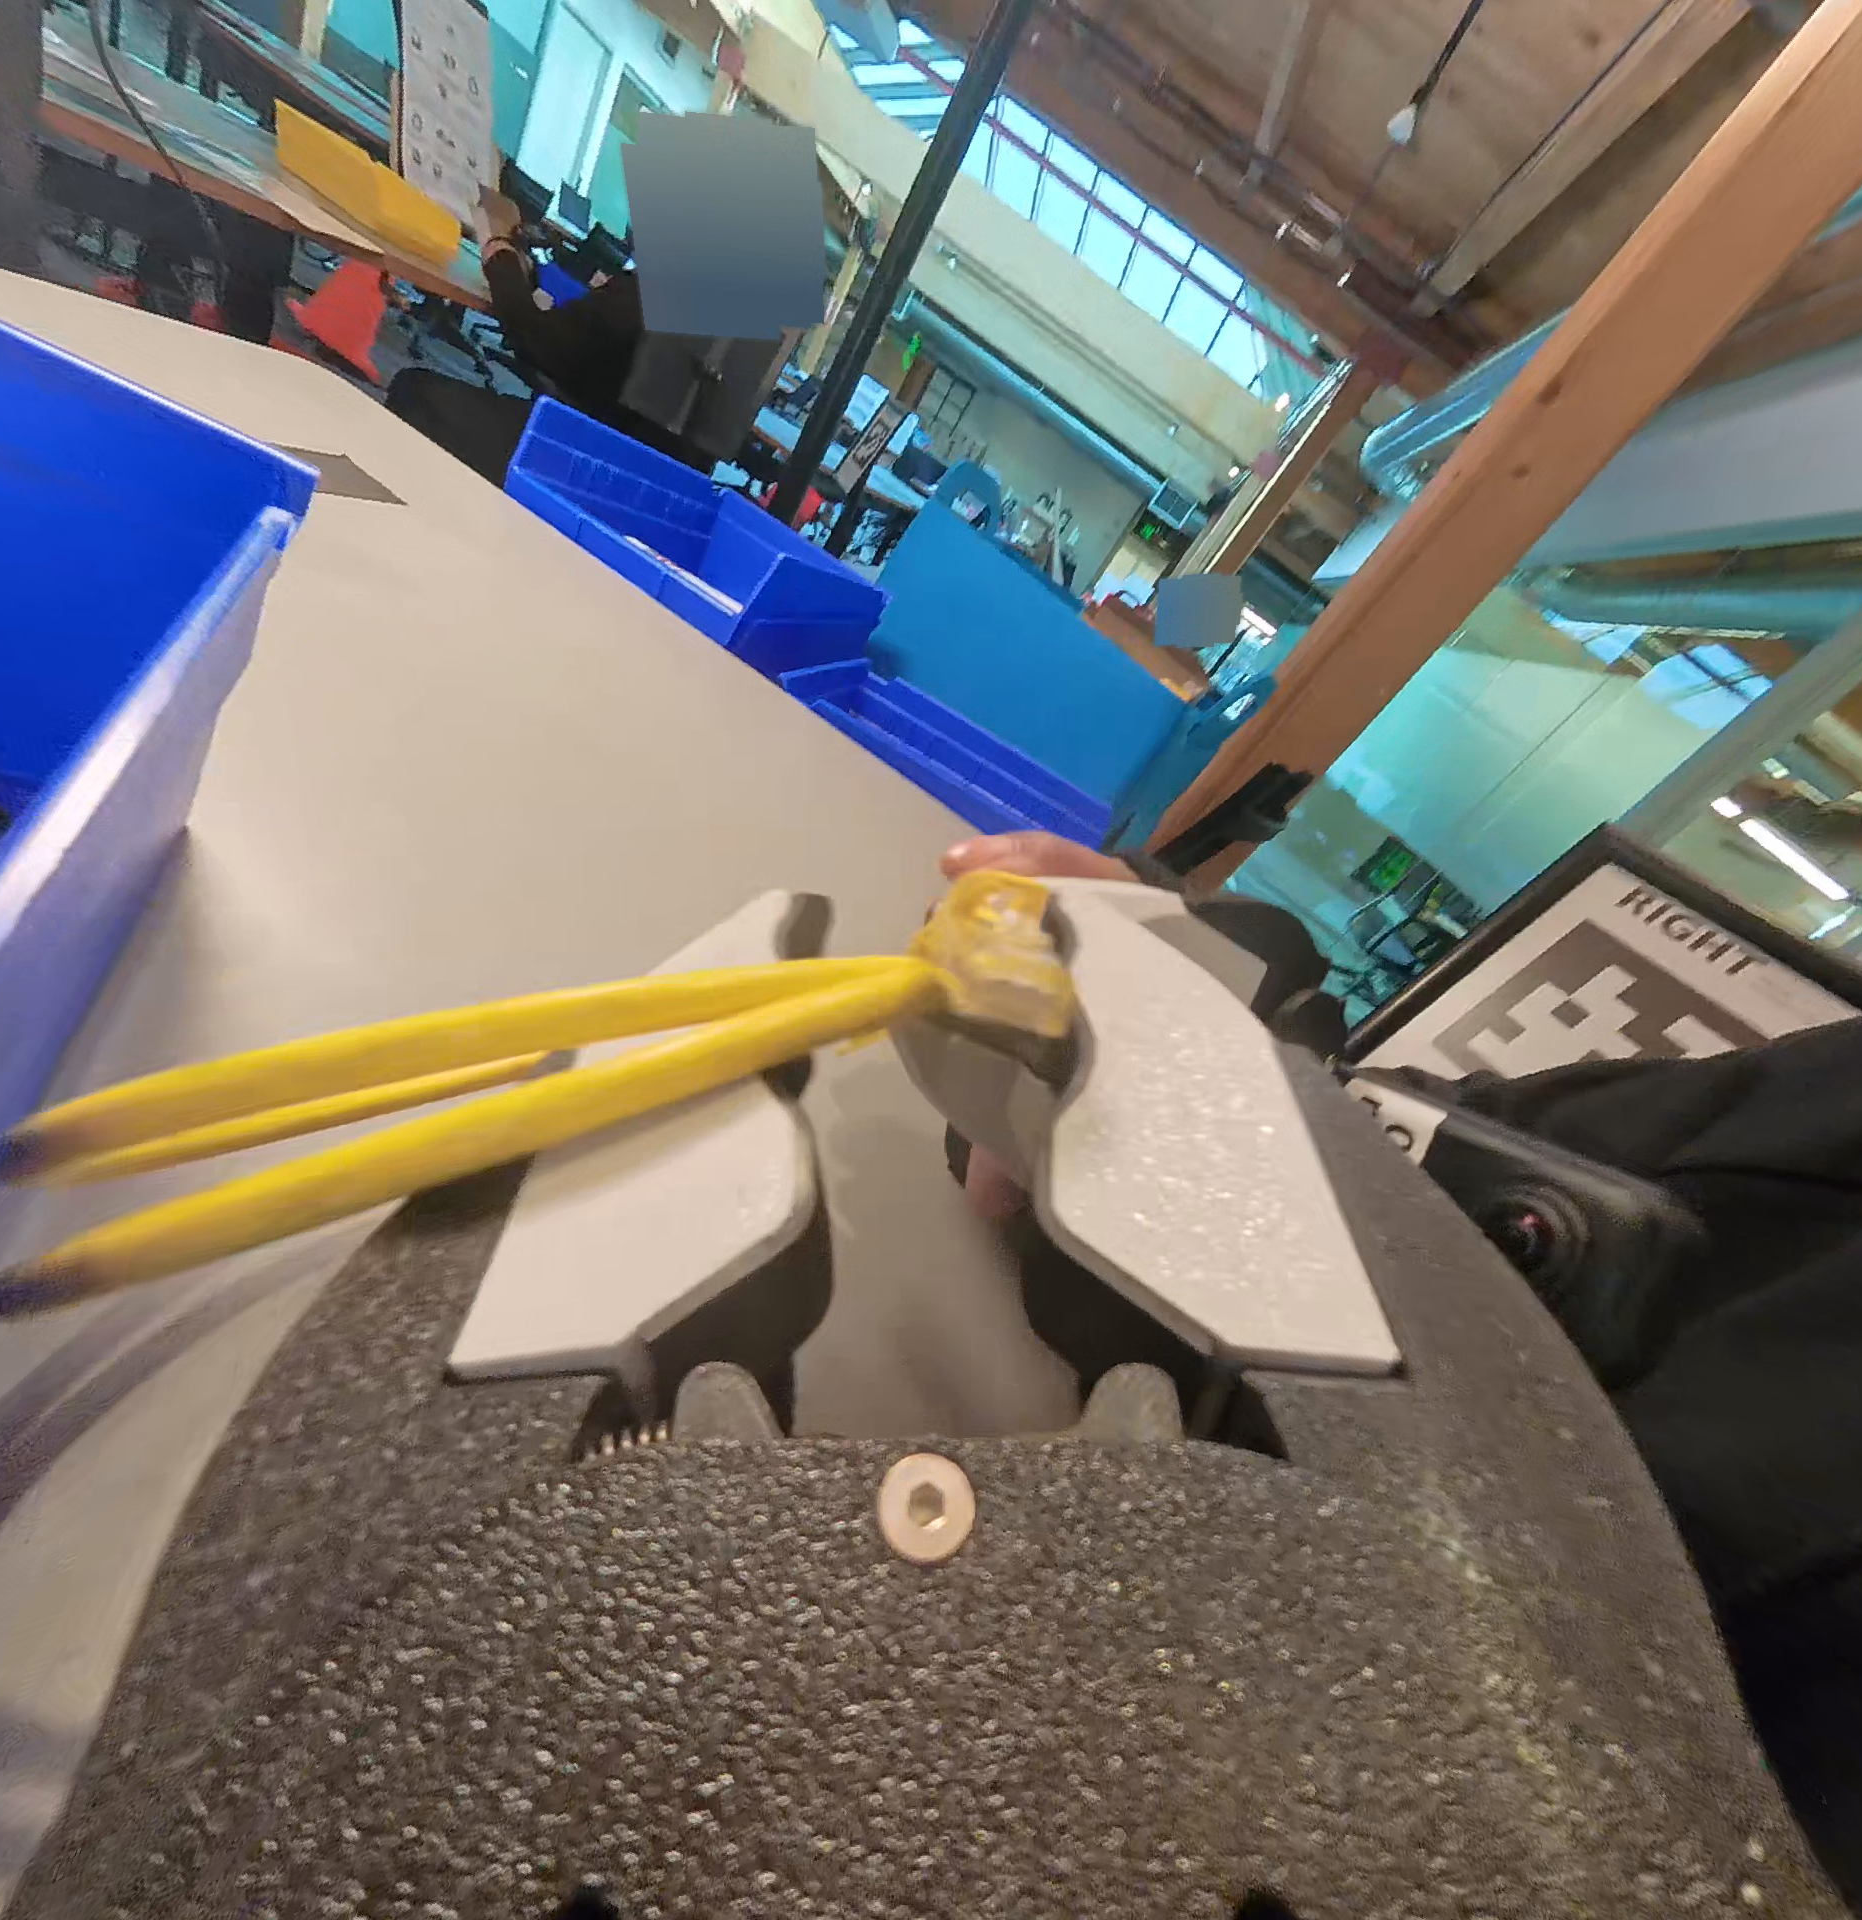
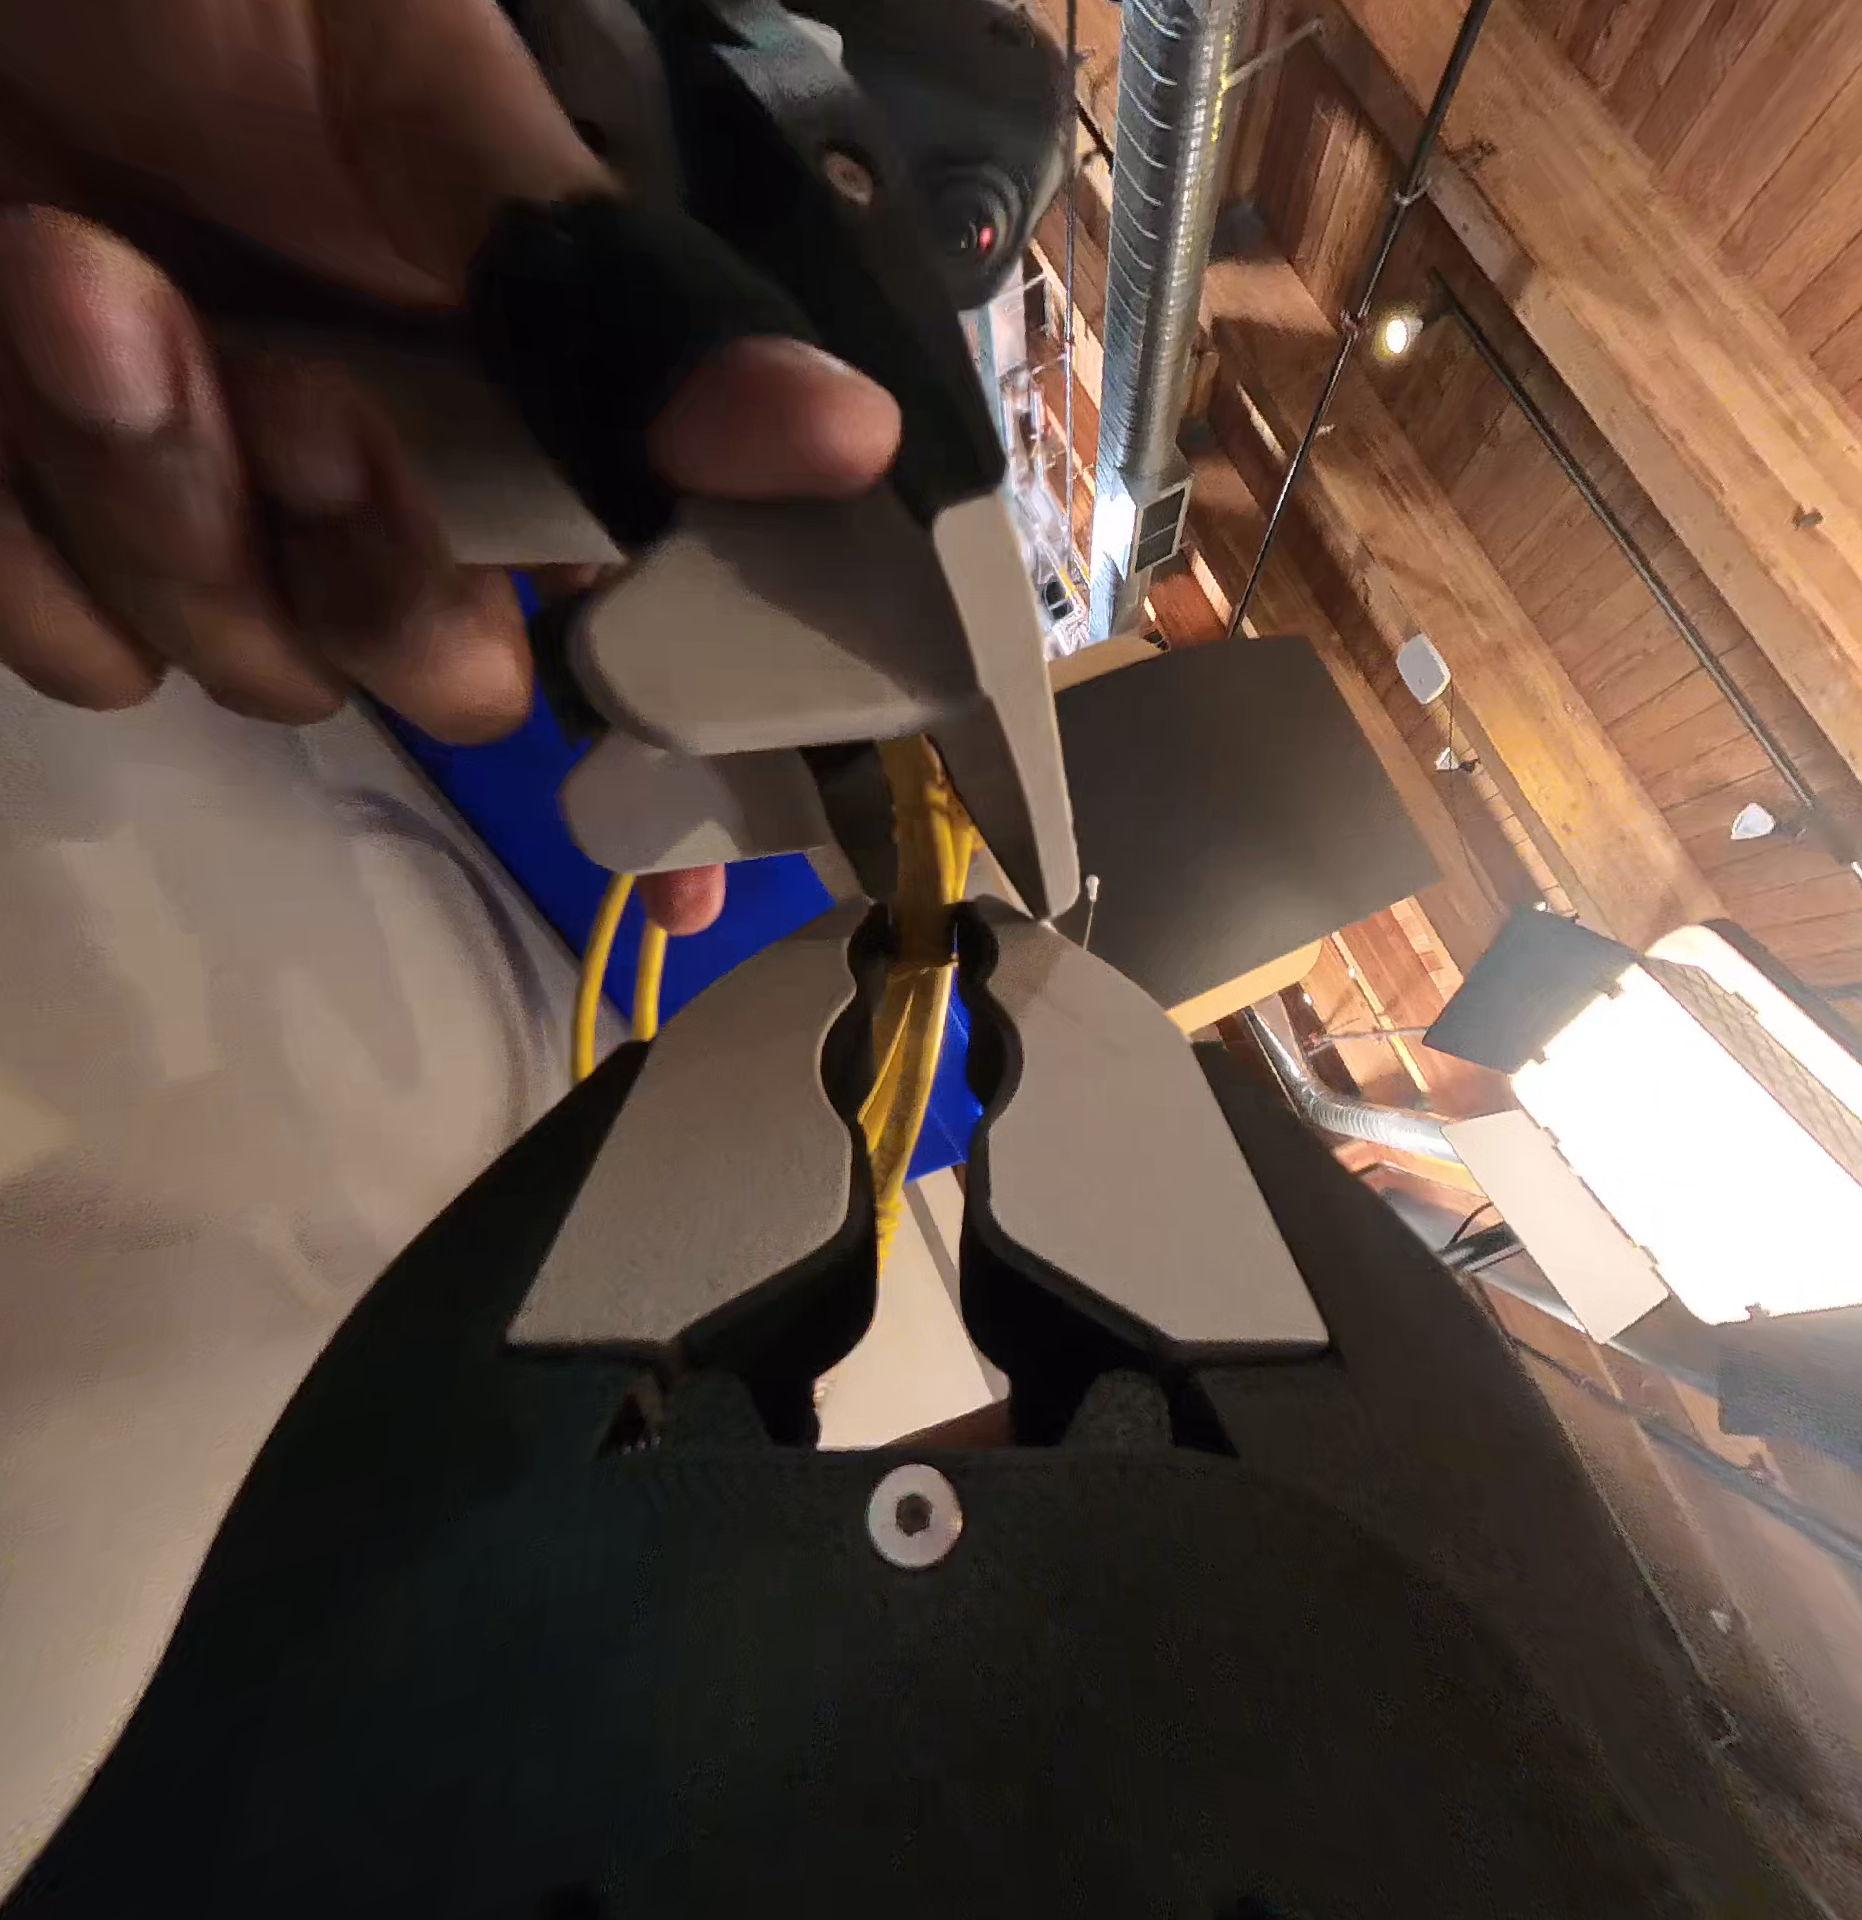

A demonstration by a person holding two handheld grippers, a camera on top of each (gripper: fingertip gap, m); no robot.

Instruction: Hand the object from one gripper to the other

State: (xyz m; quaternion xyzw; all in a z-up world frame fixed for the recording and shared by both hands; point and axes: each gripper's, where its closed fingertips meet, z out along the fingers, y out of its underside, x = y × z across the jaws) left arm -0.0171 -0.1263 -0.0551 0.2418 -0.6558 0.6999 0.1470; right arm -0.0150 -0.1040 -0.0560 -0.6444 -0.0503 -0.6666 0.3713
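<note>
A yellow cable (image 1: pixel 594 1039) folded into several strands ends in a clear connector (image 1: pixel 1005 971). My left gripper (image 1: pixel 932 925) is open. The strands lie across its left finger and the connector rests against its right fingertip. A grey finger of the right gripper (image 1: pixel 968 1101) pokes up between the left fingers. In the right wrist view my right gripper (image 2: pixel 922 935) is shut on the cable (image 2: pixel 911 1081), which runs between its tips. The left gripper hangs close above, one of its fingers (image 2: pixel 1010 707) nearly touching the right tips, held by a hand (image 2: pixel 179 468).
A large blue bin (image 1: pixel 106 675) stands close on the left on the grey table (image 1: pixel 491 727). More blue bins (image 1: pixel 698 540) line the table's far edge. A wooden post (image 1: pixel 1529 416) rises at the right. The right gripper's marker plate (image 1: pixel 1592 987) is near. The grippers are tip to tip, or close to it.
</note>
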